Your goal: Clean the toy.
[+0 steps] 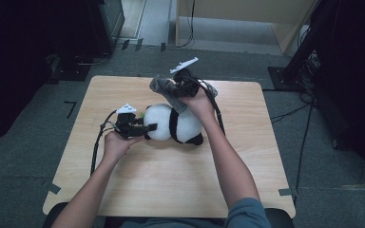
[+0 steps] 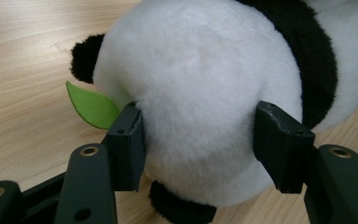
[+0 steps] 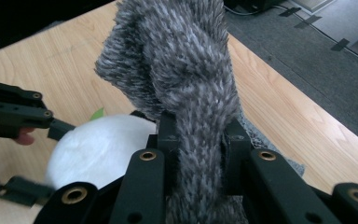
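Left claw (image 2: 200, 140) clamped on plush panda's (image 1: 173, 124) head, pinning it mid-desk (image 1: 138, 185); right claw (image 3: 198, 140) pinching grey scarf (image 3: 186, 84), lifted for wrapping.

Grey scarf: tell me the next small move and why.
Probably bring the grey scarf down onto the panda toy. The right gripper is shut on the scarf above the toy, and the left gripper grips the toy's head on the table, steadying it.

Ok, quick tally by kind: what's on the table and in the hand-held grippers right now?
Plush panda: 1
Grey fuzzy scarf: 1
Green felt leaf beside the panda: 1
Hand-held grippers: 2, the left hand-held gripper and the right hand-held gripper
Total: 5
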Tool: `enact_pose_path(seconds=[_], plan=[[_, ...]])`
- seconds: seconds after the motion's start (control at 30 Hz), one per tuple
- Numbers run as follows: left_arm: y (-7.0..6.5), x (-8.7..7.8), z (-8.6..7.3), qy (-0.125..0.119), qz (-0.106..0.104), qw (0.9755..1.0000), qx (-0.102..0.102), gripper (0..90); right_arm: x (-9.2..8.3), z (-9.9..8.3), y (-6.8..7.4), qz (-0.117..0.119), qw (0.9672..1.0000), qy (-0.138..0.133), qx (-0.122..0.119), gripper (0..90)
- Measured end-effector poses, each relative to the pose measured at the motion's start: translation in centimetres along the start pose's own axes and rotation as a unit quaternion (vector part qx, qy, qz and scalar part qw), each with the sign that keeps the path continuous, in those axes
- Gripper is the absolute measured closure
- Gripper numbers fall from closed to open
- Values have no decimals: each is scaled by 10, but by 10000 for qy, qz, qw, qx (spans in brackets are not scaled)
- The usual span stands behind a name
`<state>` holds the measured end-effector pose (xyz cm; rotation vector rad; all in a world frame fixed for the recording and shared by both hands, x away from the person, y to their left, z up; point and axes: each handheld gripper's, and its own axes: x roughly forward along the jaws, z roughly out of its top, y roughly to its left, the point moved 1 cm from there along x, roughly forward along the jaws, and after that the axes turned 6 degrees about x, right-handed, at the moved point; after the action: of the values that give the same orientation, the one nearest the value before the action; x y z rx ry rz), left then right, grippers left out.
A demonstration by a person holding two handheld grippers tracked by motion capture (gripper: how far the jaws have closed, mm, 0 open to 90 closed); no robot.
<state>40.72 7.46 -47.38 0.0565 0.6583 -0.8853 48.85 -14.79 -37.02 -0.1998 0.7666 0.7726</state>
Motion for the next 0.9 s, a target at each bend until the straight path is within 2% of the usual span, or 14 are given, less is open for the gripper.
enact_pose_path(seconds=[0.07,0.17,0.3,0.43,0.53,0.67,0.8,0.9], plan=[[0,0,0,-7,-7,10000,-19,409,9,2,2,58,10000,-25,-75,757],[0,0,0,-3,-10,10000,-36,411,22,3,3,226,9997,-14,12,757],[-1,0,0,-7,4,10000,-43,411,38,-1,6,331,9991,250,38,757],[0,0,0,-1,-1,10000,-61,412,46,-4,7,358,9984,448,17,759],[-1,0,0,8,9,10000,-67,414,46,-5,4,384,9980,491,108,759],[0,0,0,10,5,10000,-62,413,42,-7,-2,277,9978,597,85,758],[0,1,0,5,0,10000,-64,410,33,-11,-13,122,9975,689,79,758],[0,0,0,15,-6,10000,-79,406,24,-16,-23,55,9977,664,156,757]])
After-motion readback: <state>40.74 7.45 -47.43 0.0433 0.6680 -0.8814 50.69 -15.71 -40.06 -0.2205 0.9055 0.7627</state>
